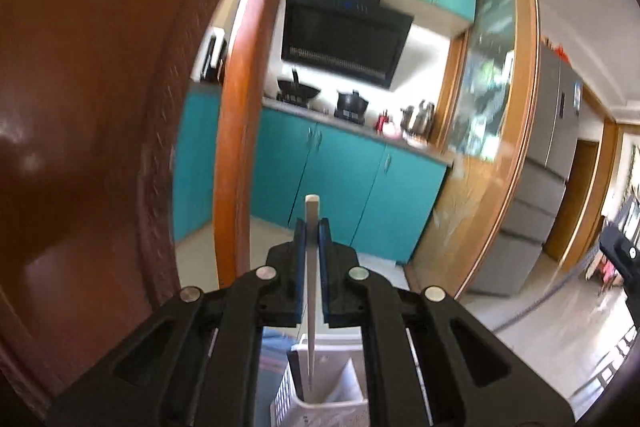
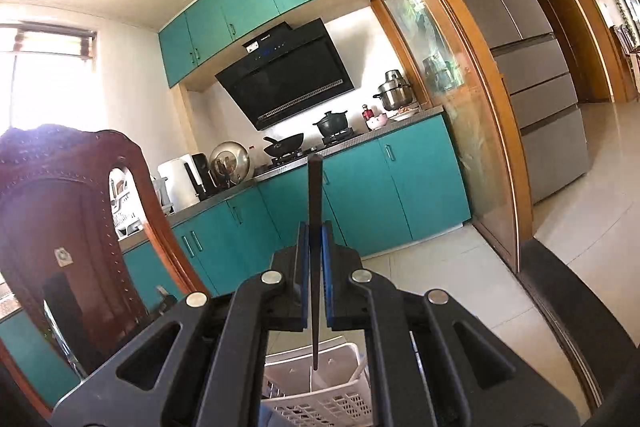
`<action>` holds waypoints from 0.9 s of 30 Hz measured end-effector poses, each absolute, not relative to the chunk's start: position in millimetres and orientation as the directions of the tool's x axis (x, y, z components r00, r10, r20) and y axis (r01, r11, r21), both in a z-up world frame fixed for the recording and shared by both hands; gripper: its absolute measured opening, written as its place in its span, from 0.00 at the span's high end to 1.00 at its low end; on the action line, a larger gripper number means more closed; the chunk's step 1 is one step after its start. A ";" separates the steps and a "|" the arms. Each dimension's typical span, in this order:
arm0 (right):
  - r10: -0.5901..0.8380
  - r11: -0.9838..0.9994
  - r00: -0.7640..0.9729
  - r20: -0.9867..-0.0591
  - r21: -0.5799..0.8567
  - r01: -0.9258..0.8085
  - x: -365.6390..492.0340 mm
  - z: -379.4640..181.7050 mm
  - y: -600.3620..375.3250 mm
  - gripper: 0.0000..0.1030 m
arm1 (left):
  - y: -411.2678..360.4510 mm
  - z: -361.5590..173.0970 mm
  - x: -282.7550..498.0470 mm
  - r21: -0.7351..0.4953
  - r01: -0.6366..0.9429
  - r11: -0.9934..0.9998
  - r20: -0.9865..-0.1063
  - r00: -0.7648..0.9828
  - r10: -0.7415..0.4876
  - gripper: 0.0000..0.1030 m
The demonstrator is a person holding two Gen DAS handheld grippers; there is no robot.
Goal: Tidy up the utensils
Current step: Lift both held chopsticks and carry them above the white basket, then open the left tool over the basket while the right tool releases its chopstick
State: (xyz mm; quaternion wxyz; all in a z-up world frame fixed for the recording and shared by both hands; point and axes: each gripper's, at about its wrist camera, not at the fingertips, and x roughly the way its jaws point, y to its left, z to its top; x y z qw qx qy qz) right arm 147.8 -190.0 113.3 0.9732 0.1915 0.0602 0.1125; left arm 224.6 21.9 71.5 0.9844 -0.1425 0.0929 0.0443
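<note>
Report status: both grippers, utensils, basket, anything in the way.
Left gripper shut on pale chopstick. Right gripper shut on black chopstick. White basket below both. Nothing blocking.

Home kitchen: teal cabinets (image 2: 360, 187), range hood (image 2: 286, 75).

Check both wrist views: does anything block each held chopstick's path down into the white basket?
Nothing visible does. The left gripper holds a pale chopstick, the right gripper a black chopstick, each tip over the white basket.
</note>
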 end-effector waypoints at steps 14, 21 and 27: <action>0.274 0.938 0.925 -0.264 0.286 -0.196 177.8 55.3 -154.5 0.93 | 0.9 39.9 226.2 -0.157 -0.058 0.986 -0.304 0.953 0.007 0.92; 0.275 0.938 0.923 -0.270 0.287 -0.195 149.2 58.0 -175.0 0.71 | 1.3 41.0 190.4 -0.120 -0.030 0.992 -0.272 0.962 -0.004 0.69; 0.362 0.908 0.897 -0.252 0.313 -0.279 108.9 49.4 -188.1 0.71 | 15.7 41.5 149.2 -0.125 -0.068 0.990 -0.202 0.978 0.041 0.67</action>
